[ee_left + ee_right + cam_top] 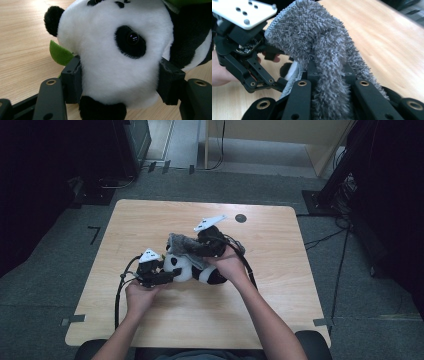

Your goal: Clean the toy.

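The cloth hangs just above the toy panda mid-table.

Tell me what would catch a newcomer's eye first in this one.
The plush panda lying mid-table, its white head clamped between the left gripper pads. Just above it, the right gripper is shut on a shaggy grey cloth that drapes over the toy. In the left gripper view a green leaf pokes out beside the panda's head.

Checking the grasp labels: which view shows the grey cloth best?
Right gripper view: the grey fuzzy cloth is close up, pinched between the right gripper jaws. High view shows it small, draped over the panda.
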Motion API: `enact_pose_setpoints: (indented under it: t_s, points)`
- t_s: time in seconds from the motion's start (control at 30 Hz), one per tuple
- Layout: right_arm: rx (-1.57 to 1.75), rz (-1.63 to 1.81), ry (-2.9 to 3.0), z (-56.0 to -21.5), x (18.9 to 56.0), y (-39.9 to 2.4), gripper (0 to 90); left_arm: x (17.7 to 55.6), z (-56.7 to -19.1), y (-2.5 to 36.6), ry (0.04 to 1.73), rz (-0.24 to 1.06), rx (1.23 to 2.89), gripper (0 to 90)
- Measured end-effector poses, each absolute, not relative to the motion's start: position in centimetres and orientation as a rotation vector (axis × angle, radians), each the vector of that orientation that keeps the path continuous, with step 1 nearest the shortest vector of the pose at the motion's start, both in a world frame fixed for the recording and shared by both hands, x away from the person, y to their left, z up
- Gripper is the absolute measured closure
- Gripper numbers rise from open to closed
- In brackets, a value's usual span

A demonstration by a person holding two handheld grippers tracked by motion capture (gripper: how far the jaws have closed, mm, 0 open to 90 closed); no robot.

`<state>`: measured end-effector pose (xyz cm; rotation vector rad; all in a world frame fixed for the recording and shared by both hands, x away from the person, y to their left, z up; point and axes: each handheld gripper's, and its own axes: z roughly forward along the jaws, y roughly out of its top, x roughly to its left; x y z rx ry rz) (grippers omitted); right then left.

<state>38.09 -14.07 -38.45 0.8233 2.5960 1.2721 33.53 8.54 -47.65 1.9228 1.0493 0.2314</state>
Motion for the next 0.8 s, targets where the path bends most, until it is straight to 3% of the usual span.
enact_pose_setpoints:
  t_s: [0.27, 0.8]
  points:
    - [0.741, 1.176, 2.676, -40.1, 37.4, -12.6, 76.7, 33.8, -47.9, 8.7, 1.069, 0.217, 1.927, 33.6]
    - [0.799, 1.276, 2.68, -41.6, 34.9, -19.6, 77.6, 33.9, -48.0, 8.8, 1.068, 0.195, 1.923, 33.7]
